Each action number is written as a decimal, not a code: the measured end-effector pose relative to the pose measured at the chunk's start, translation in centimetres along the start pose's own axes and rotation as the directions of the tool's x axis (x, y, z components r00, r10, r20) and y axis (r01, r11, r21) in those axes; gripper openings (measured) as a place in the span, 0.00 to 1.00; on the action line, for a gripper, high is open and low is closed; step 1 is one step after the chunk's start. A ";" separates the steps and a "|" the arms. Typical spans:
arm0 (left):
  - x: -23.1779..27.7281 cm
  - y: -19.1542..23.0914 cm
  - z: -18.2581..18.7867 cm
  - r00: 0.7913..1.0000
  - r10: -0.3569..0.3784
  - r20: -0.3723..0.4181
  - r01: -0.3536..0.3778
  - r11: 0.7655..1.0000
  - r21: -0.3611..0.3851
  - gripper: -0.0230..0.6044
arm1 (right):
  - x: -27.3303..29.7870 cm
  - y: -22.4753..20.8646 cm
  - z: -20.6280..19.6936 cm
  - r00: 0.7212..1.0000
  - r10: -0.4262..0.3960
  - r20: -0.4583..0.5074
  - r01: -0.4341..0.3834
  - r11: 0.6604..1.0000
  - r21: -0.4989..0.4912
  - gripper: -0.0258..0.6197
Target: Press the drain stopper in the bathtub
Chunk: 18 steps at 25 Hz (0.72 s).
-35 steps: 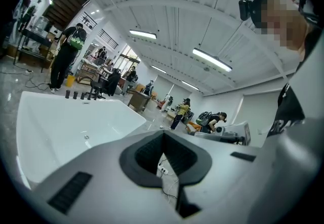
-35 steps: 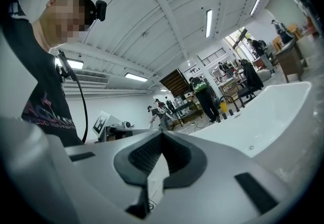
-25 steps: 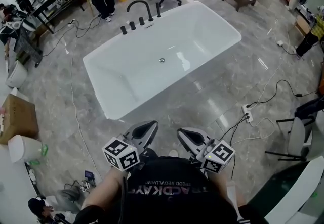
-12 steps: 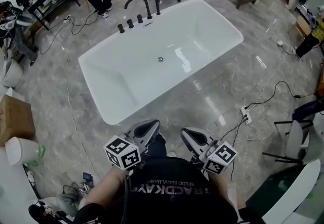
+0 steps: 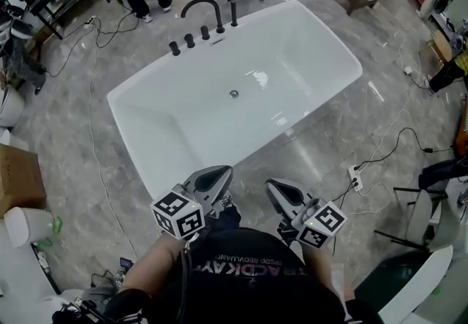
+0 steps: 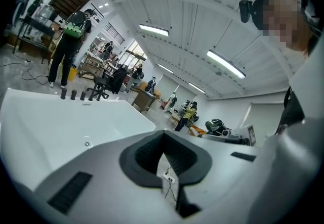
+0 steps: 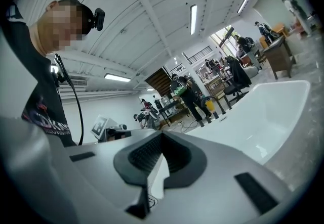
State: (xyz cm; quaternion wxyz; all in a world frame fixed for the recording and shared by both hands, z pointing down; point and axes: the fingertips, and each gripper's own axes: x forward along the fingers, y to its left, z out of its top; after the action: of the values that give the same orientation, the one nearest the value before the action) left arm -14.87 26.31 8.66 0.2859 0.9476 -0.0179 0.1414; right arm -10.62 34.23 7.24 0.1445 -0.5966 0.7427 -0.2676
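Head view, glossy white bathtub (image 5: 183,121), round metal drain stopper (image 5: 234,94), left hand-held gripper (image 5: 224,170), right hand-held gripper (image 5: 271,184), both clenched

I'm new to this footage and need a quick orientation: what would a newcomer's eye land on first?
The big white bathtub fills the middle of the head view, a small drain stopper on its bottom and a black arched faucet on its far rim. Near the camera, the left gripper and right gripper sit side by side short of it, jaws together and empty.
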 end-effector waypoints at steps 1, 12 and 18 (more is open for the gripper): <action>0.2 0.8 0.6 1.000 0.002 0.000 -0.002 1.000 -0.007 0.05 | 0.9 -0.5 0.5 1.000 -0.003 -0.007 0.003 1.000 0.002 0.05; 0.5 7.3 3.0 0.999 0.047 0.006 -0.046 0.997 -0.064 0.05 | 8.7 -3.5 2.2 0.994 0.027 -0.105 -0.026 1.000 0.010 0.05; 1.8 9.3 4.9 0.993 0.107 0.043 -0.103 0.992 -0.076 0.05 | 11.2 -6.3 4.4 0.990 0.075 -0.120 -0.076 0.997 0.000 0.05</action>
State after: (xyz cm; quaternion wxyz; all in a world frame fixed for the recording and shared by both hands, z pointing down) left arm -12.92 15.97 10.26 0.3124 0.9372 -0.0798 0.1331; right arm -5.93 21.49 8.41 0.1081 -0.5513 0.7726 -0.2958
